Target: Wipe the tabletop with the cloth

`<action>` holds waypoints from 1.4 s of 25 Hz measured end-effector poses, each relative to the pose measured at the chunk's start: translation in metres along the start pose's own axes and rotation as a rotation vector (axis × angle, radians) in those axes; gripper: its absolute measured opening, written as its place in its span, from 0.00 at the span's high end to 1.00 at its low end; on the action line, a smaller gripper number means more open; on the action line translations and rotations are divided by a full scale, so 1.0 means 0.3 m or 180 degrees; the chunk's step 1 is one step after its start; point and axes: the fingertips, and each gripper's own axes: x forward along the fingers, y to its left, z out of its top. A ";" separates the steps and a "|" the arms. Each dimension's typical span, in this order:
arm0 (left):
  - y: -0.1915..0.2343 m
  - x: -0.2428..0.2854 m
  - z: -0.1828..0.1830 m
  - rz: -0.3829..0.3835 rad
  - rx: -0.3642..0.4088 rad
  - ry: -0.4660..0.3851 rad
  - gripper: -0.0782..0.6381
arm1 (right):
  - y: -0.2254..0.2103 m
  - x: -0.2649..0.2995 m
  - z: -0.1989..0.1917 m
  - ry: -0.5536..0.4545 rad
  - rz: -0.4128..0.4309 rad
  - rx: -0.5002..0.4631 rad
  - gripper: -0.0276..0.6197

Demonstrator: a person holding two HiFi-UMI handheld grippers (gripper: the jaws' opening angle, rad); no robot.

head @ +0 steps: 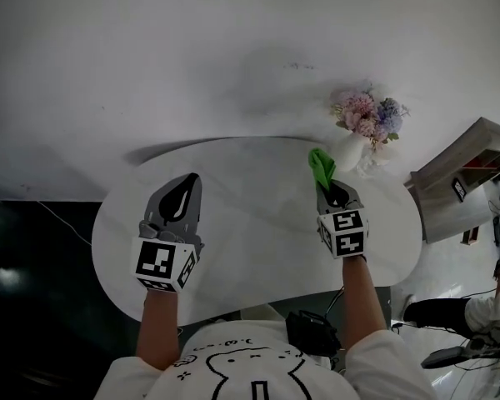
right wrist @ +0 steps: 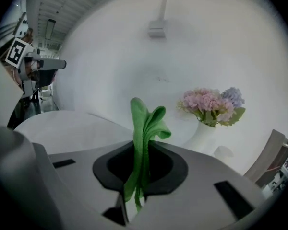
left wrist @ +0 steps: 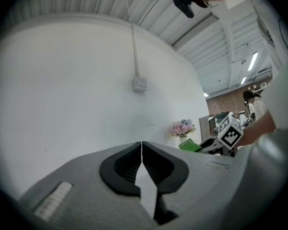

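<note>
Currently the green cloth [right wrist: 145, 128] sits clamped between the jaws of the right gripper [head: 329, 190]. It is bunched lengthwise, with its free end poking out past the tips, over the far right of the white tabletop [head: 258, 240] near the flower vase [head: 350, 150]. Judged light, soft and limp, so it should drape once pressed down; a pinch at the fold suits it. The left gripper [head: 186, 192] has its jaws together on nothing, over the table's left side. Both forearms reach forward, well apart.
</note>
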 end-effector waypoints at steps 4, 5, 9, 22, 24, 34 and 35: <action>-0.010 0.054 -0.039 0.0049 -0.0014 0.0114 0.86 | -0.071 0.109 -0.042 0.0203 0.0001 0.0067 0.89; -0.010 0.065 -0.047 0.0071 -0.0022 0.0138 0.86 | -0.087 0.136 -0.052 0.0261 -0.0009 0.0052 0.89; -0.006 0.105 -0.070 0.0177 -0.0050 0.0201 0.86 | -0.130 0.237 -0.092 0.0526 -0.0041 -0.0087 0.89; 0.018 0.144 -0.181 0.0444 -0.0104 0.0470 0.86 | -0.213 0.509 -0.248 0.1336 -0.0126 -0.0263 0.89; 0.020 0.148 -0.195 0.0447 -0.0100 0.0504 0.86 | -0.229 0.537 -0.268 0.1424 -0.0197 -0.0357 0.89; 0.042 0.118 -0.254 0.0540 -0.0132 0.0641 0.86 | -0.220 0.614 -0.326 0.1721 -0.0201 -0.0380 0.89; 0.050 0.114 -0.254 0.0564 -0.0140 0.0637 0.86 | -0.212 0.621 -0.332 0.1754 -0.0177 -0.0324 0.89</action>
